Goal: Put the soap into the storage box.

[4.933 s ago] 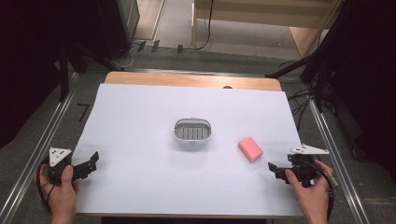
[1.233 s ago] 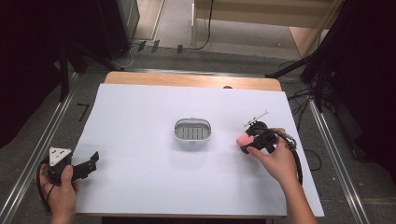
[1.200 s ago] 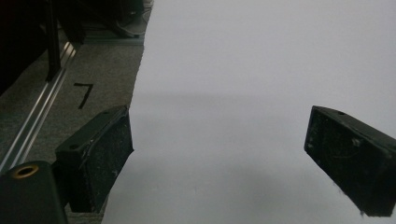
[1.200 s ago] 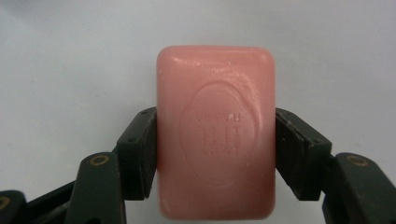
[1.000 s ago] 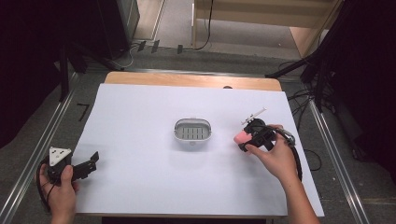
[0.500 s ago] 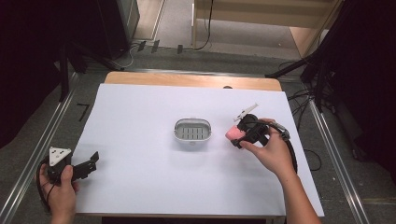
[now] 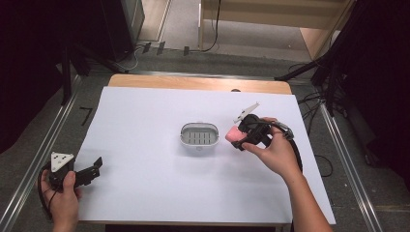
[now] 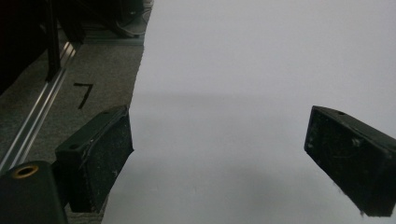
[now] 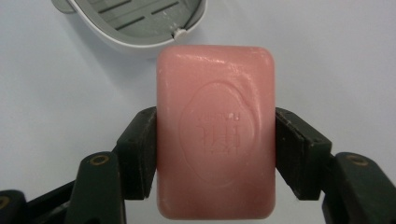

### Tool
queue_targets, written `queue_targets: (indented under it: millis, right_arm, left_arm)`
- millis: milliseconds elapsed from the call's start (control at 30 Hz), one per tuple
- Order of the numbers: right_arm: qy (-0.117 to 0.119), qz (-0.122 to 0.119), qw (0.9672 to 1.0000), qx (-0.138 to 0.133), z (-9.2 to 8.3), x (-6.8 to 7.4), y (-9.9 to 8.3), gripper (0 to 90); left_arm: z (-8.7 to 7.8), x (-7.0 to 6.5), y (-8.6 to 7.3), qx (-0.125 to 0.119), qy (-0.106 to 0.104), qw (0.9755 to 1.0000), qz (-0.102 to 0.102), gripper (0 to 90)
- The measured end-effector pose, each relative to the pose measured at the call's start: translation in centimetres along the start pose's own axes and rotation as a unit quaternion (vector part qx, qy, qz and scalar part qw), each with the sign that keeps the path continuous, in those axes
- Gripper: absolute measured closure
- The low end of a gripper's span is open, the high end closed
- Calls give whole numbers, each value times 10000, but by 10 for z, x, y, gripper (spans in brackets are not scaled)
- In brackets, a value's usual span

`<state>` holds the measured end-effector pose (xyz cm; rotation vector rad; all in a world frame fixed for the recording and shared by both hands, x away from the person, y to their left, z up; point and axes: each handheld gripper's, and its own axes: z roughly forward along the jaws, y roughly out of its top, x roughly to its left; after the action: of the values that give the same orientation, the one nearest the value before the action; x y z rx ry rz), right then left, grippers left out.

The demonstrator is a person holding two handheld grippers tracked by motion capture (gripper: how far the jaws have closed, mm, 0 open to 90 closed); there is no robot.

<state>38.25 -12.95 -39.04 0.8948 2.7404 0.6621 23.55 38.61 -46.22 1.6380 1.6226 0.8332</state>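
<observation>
A pink bar of soap (image 9: 215,130) is clamped between the jaws of my right gripper (image 9: 215,154), lifted off the white table. In the high view the soap (image 7: 233,135) hangs just right of a grey-and-white slotted soap dish (image 7: 198,136) at the table's middle, with the right gripper (image 7: 241,137) shut on it. The dish's rim (image 9: 140,44) lies just beyond the soap in the right gripper view. My left gripper (image 7: 96,166) rests at the table's near left edge, jaws wide apart with nothing between them; its fingers (image 8: 100,158) frame bare white tabletop.
The white table top (image 7: 145,116) has a wooden strip (image 7: 198,83) along its far edge. Metal rails (image 7: 29,169) run along both sides on the floor. Cables (image 7: 314,101) lie on the floor at the right.
The right gripper closed on the pink soap, lifted it and carried it leftward and farther away, to the dish's right side. The left hand stayed put.
</observation>
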Motion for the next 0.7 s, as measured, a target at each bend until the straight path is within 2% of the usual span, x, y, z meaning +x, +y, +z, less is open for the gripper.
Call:
queue_targets:
  millis: [167, 233, 500, 700]
  right_arm:
    - [35, -131, 9999, -32, -1, 3, 7, 387]
    - [50, -256, 9996, -73, -1, 5, 12, 387]
    - [123, -396, 9990, -153, -1, 10, 23, 387]
    - [175, -609, 9978, -219, 1, 13, 31, 387]
  left_arm:
    - [0, 0, 0, 1, -1, 10000, 1, 82]
    - [0, 0, 0, 1, -2, 10000, 2, 82]
    - [0, 0, 0, -8, -11, 10000, 0, 83]
    - [0, 0, 0, -8, -8, 10000, -5, 83]
